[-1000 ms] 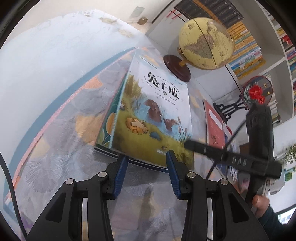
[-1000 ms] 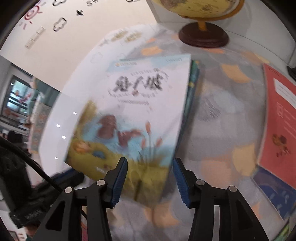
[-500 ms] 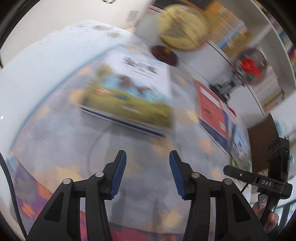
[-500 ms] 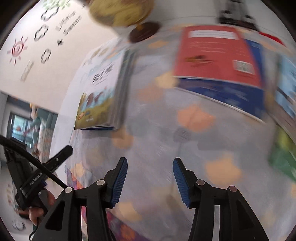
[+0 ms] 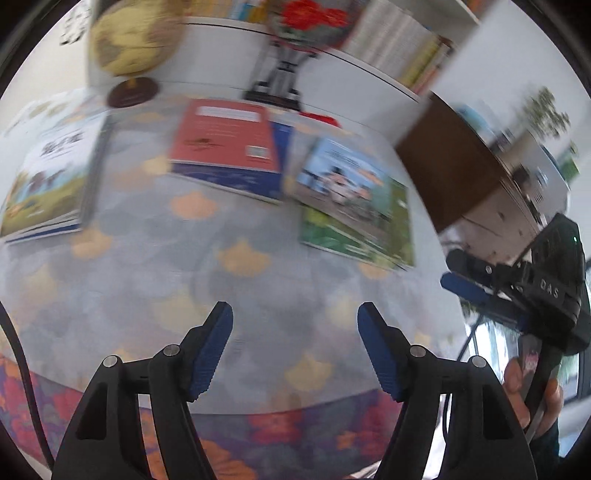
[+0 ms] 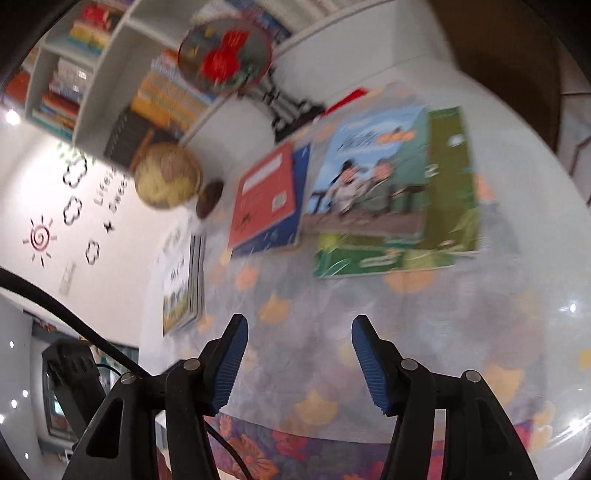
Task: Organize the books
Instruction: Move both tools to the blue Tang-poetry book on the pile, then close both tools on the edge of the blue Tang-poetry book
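Left gripper, black with blue ribbed pads, over the near part of a round table under a pale cloth printed with grey and orange leaves. Jaws apart, just widened, nothing between them, only bare cloth. Right gripper, same make, also apart and just widened, also empty; in the left wrist view seen at the right edge, gripped low down by a hand.

On the table's left, a stack of picture books topped by a white and yellow-green cover with dark characters, lying flat; in the right wrist view seen edge-on at the far left. In the far middle, a red-covered book lying on a dark blue book, whose near and right margins show from under it. To the right of those, a blue-and-green illustrated book with cartoon figures on top of a green-covered book, which sticks out at the near and right sides. The blue book's left edge just beside or overlapping the red pile's right edge: blurred, cannot tell which.

At the far left of the table, a yellowish globe on a dark brown round base, base near the stack's far corner. Behind the red book, a round ornament with red flowers on a black stand. Beyond, white shelves filled with rows of books. To the right, a dark brown cabinet. Both views smeared by motion blur.
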The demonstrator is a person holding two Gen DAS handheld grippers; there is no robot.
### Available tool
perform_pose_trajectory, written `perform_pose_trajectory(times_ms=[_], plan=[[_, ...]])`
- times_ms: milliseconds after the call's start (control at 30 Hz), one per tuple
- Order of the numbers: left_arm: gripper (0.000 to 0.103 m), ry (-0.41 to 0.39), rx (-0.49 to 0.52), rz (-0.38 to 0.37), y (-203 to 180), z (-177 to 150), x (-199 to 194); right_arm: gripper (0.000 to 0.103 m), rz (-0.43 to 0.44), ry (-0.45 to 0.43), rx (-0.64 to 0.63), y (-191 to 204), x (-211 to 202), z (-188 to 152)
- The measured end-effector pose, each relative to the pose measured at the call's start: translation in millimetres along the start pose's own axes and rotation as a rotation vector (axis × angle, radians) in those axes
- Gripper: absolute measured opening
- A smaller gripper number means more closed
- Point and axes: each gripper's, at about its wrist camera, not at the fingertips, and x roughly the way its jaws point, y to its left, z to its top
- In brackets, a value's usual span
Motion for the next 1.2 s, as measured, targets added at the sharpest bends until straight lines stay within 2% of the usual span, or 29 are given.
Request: perform_pose_trajectory(times_ms=[233, 367, 433, 500, 633, 767, 900, 1033, 1200], plan=[[0.069, 0.048, 0.131, -0.038, -41, 19, 16, 0.057, -0.008, -0.097, 0.061, -27, -29, 13], [0.069, 0.074, 0.181, -0.033, -46, 47, 41, 0.057, -0.102, -0.147, 0.039, -26, -22, 34], [0.069, 0.079, 0.186, -0.049, -43, 66, 54, 0.058, -0.131, -0.148, 0.047, -28, -12, 44], [0.069, 0.085, 0.194, -0.053, -39, 85, 69, 0.067, -0.163, -0.145, 0.061, -31, 1, 57], [0.069, 0.126, 0.189, -0.072, -27, 118, 111, 0.067, -0.211, -0.107, 0.081, -38, 37, 78], [0.069, 0.171, 0.198, -0.111, -18, 140, 152, 0.067, -0.339, -0.088, 0.103, -49, 68, 90], [0.068, 0.208, 0.198, -0.145, -12, 150, 188, 0.06, -0.401, -0.06, 0.067, -55, 87, 100], [0.068, 0.223, 0.201, -0.185, -11, 153, 203, 0.058, -0.458, -0.055, 0.028, -54, 100, 109], [0.068, 0.242, 0.197, -0.218, -12, 155, 216, 0.051, -0.493, -0.039, 0.007, -57, 116, 119]])
